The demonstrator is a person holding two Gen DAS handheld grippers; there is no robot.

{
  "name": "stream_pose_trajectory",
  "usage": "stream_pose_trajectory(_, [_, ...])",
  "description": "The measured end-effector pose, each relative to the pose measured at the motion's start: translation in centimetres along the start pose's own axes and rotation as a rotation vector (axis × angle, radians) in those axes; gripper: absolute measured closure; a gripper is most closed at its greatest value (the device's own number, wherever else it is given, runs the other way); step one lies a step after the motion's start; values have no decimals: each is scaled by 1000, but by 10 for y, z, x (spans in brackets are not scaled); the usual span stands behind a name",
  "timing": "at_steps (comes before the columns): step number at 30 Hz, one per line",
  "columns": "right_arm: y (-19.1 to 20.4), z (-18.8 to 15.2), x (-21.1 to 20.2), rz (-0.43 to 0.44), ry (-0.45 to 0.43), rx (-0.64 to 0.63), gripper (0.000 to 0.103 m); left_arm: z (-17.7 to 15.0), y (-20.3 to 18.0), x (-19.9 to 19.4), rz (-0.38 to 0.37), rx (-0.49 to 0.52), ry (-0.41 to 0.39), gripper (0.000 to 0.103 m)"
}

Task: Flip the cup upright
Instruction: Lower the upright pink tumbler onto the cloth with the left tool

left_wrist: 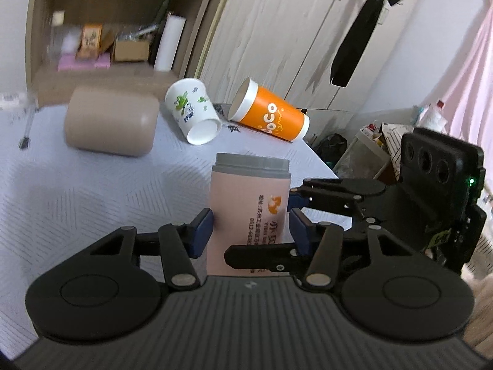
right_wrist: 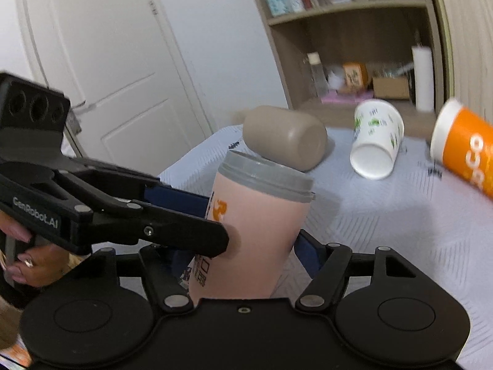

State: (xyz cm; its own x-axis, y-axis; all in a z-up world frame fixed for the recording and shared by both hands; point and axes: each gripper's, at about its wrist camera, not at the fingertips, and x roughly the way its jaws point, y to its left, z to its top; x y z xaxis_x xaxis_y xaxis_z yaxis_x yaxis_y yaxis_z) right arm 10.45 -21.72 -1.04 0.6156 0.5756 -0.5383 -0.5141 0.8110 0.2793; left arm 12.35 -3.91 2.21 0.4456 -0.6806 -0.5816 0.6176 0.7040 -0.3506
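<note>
While 3 other cups lie on their sides farther back, the pink cup (left_wrist: 246,215) with the grey rim is held upright at the near right edge of the table (left_wrist: 92,203), which is covered by a pale patterned cloth. The cup is clamped by the left gripper (left_wrist: 251,228), whose blue pads (left_wrist: 201,231) are pressed against its 2 sides. In the right wrist view the same cup (right_wrist: 258,234) is seen slightly tilted, with the right gripper (right_wrist: 243,256) placed around its lower body; the right-hand blue pad (right_wrist: 308,256) appears to touch the wall, while the left-hand one is hidden behind the other gripper, so it cannot be told whether the cup is actually squeezed. The left gripper (right_wrist: 197,215) is seen reaching in from the left, and a hand (right_wrist: 34,262) is visible on its handle.

Beyond the pink cup, a brown cup (left_wrist: 111,123) is lying at the far left, a white cup (left_wrist: 194,111) with green print is lying beside it with its mouth toward the camera, and an orange cup (left_wrist: 271,114) is lying to the right of that one. A shelf unit (left_wrist: 117,30) with boxes and a paper roll stands behind the table, and a white door (right_wrist: 101,61) is visible at the left in the right wrist view.
</note>
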Motion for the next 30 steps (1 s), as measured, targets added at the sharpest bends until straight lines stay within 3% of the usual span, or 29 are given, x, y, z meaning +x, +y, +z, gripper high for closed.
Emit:
stream_pose_trajectory(4, [15, -1, -4, -61, -43, -112, 29, -2, -10, -6, 33, 75, -35, 50])
stream_pose_trajectory(14, [32, -11, 9, -198, -151, -395, 32, -9, -8, -2, 97, 149, -101, 50])
stream_pose_trajectory(20, [31, 1, 16, -226, -147, -422, 32, -3, 6, 3, 100, 102, -141, 50])
stream_pose_trajectory(30, [16, 16, 28, -202, -125, -343, 32, 3, 22, 15, 87, 48, -175, 50])
